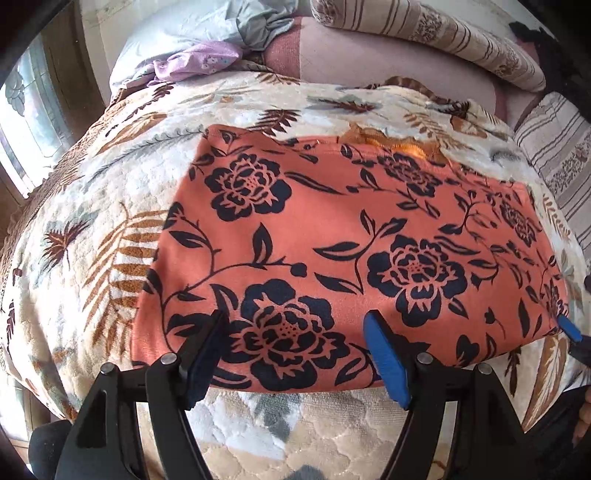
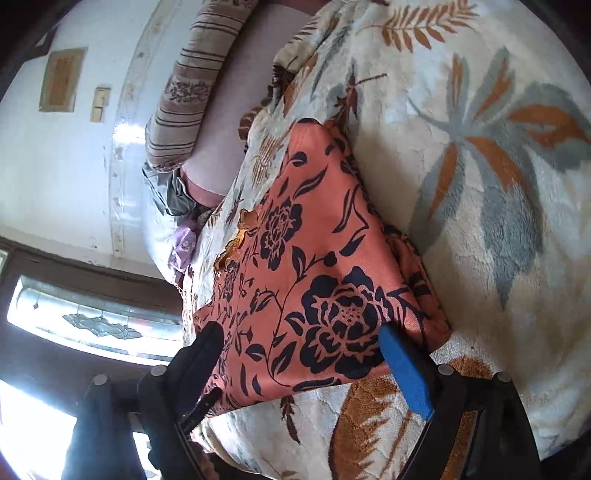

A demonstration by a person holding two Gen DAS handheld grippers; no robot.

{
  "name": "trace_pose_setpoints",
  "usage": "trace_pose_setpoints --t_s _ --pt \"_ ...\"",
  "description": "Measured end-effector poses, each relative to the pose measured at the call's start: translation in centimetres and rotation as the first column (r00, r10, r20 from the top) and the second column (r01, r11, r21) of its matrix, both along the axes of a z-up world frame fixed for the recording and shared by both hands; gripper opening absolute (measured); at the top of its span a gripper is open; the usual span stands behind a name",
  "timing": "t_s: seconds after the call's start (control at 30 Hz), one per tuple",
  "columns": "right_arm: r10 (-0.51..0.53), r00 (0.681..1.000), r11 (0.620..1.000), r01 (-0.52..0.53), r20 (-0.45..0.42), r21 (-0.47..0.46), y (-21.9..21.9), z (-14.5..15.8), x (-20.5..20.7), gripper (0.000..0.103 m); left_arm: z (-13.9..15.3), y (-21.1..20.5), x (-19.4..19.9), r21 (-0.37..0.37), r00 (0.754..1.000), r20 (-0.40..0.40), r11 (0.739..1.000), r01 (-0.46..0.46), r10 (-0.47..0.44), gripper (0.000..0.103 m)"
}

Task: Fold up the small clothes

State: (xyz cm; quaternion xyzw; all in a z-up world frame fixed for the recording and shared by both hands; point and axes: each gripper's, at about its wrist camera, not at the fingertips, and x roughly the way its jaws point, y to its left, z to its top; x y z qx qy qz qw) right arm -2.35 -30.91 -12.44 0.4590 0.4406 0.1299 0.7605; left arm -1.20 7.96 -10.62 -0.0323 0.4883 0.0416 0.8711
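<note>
Risk here sits mostly in how the next pinch lands. The orange floral garment (image 1: 332, 236) lies spread flat on the leaf-patterned blanket (image 1: 92, 206) that covers the bed, already looking like a neat rectangle with doubled layers along its right edge in the right wrist view. The left tongs (image 1: 295, 332) stand spread over the garment's near edge, nothing between them; the right tongs (image 2: 303, 339) are likewise spread, straddling the garment's near right corner without pinching it.

The blanket is plush and soft, so a pinch that goes too deep would likely gather blanket pile together with the cloth, and lifting would then drag the bedding and pull the garment askew. A pinch that is too shallow could catch only the top layer at the stacked edge, letting the lower layers slide out and undoing the fold. If the two tongs close at uneven spots along the near edge, the next fold would probably come out crooked. The ragged orange fringe (image 1: 391, 144) at the far edge could bunch up if the cloth is carried over it carelessly. Pillows (image 1: 424, 33) and a lilac cloth (image 1: 199, 62) lie well apart at the far side and pose little hazard.
</note>
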Motion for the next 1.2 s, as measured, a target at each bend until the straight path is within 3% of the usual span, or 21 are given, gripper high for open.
trace_pose_setpoints --t_s 0.1,0.13,0.2,0.23,0.37,0.53,0.63,0.77,0.87,1.0,1.1,1.2 --pt "0.002 1.000 0.999 -0.002 -0.004 0.033 0.1 -1.1 0.3 0.089 0.5 1.1 -0.6 0.018 0.999 0.036 0.999 -0.037 0.037 0.076" --pt "-0.010 1.000 0.998 0.010 -0.004 0.057 -0.3 -1.2 0.4 0.089 -0.1 1.5 -0.6 0.028 0.998 0.024 0.998 -0.053 0.052 0.076" --pt "-0.027 1.000 0.995 0.027 -0.002 0.097 -0.8 -1.5 0.2 0.089 -2.6 2.6 0.0 0.029 0.995 -0.078 0.998 -0.060 0.062 0.076" --pt "-0.032 1.000 0.994 0.031 0.000 0.105 -0.9 -1.6 0.1 0.089 -2.9 2.9 -0.1 0.017 0.996 -0.065 0.998 -0.056 0.056 0.078" --pt "-0.025 1.000 0.996 0.024 0.008 0.090 -0.8 -1.5 0.0 0.089 -2.1 2.3 -0.3 0.045 0.996 -0.071 0.998 -0.047 0.050 0.078" --pt "-0.028 1.000 0.995 0.027 0.008 0.097 -1.1 -1.6 -0.2 0.089 -0.7 3.2 -0.9 0.014 0.996 -0.042 0.996 -0.083 0.083 0.078" --pt "-0.025 1.000 0.995 0.024 0.011 0.096 -1.3 -1.7 -0.2 0.089 -1.6 4.8 -1.2 0.029 0.992 -0.049 0.993 -0.111 0.112 0.078" --pt "-0.023 1.000 0.996 0.022 0.012 0.092 -1.3 -1.6 -0.2 0.089 -1.0 5.6 -1.4 -0.018 0.994 -0.059 0.996 -0.091 0.090 0.078" --pt "-0.024 1.000 0.995 0.023 0.014 0.095 -1.3 -1.6 -0.3 0.089 1.1 6.3 -1.2 -0.061 0.996 0.003 0.995 -0.083 0.084 0.078" --pt "-0.025 1.000 0.996 0.024 0.012 0.092 -1.3 -1.6 -0.2 0.089 2.2 8.3 2.0 -0.024 0.995 0.016 0.995 -0.093 0.093 0.078" --pt "-0.027 1.000 0.995 0.026 0.011 0.094 -1.3 -1.6 -0.3 0.089 1.5 9.7 5.9 0.005 0.994 -0.054 0.995 -0.097 0.097 0.078" --pt "-0.026 1.000 0.996 0.025 0.011 0.091 -1.2 -1.5 -0.3 0.089 0.8 10.0 9.7 0.085 0.991 -0.081 0.992 -0.096 0.103 0.078"
